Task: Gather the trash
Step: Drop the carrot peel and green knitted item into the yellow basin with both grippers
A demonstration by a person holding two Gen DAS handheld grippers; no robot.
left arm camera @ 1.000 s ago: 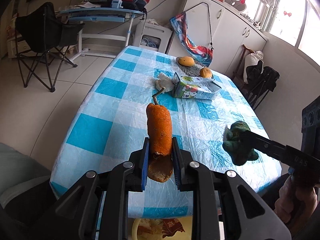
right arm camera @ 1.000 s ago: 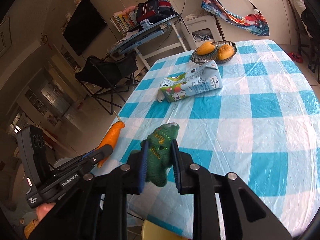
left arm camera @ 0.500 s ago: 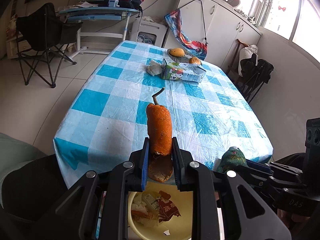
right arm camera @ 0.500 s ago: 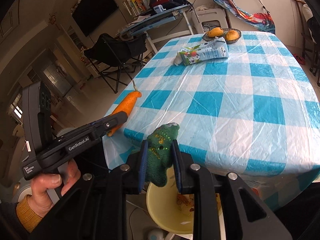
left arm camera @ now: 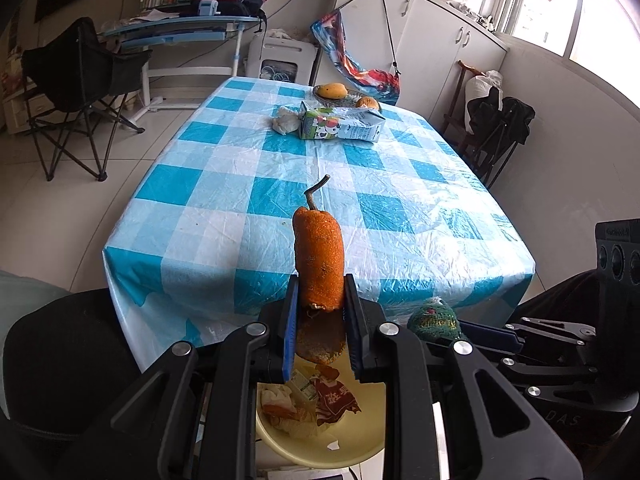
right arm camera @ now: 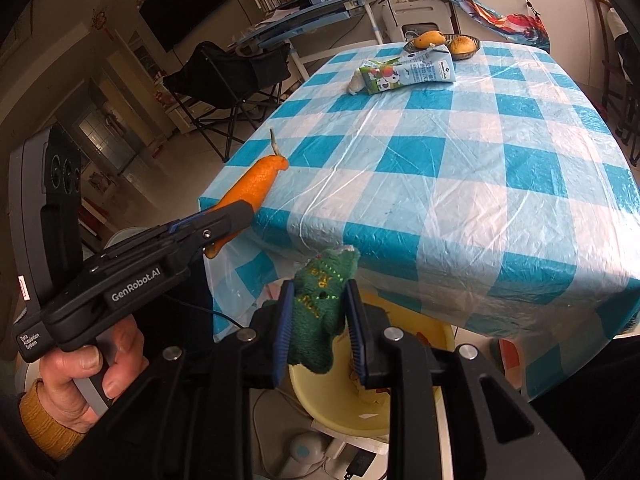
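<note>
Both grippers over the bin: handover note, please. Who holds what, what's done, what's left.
Left gripper: shut on the orange carrot toy, above the yellow bin.
Right gripper: jaws just easing open, the green knitted toy between the pads, over the bin.
Done: both pieces carried off the table; the bin already holds wrappers.
Left: drop both, then fetch the milk carton and the crumpled tissue. The fruit bowl probably stays.
</note>
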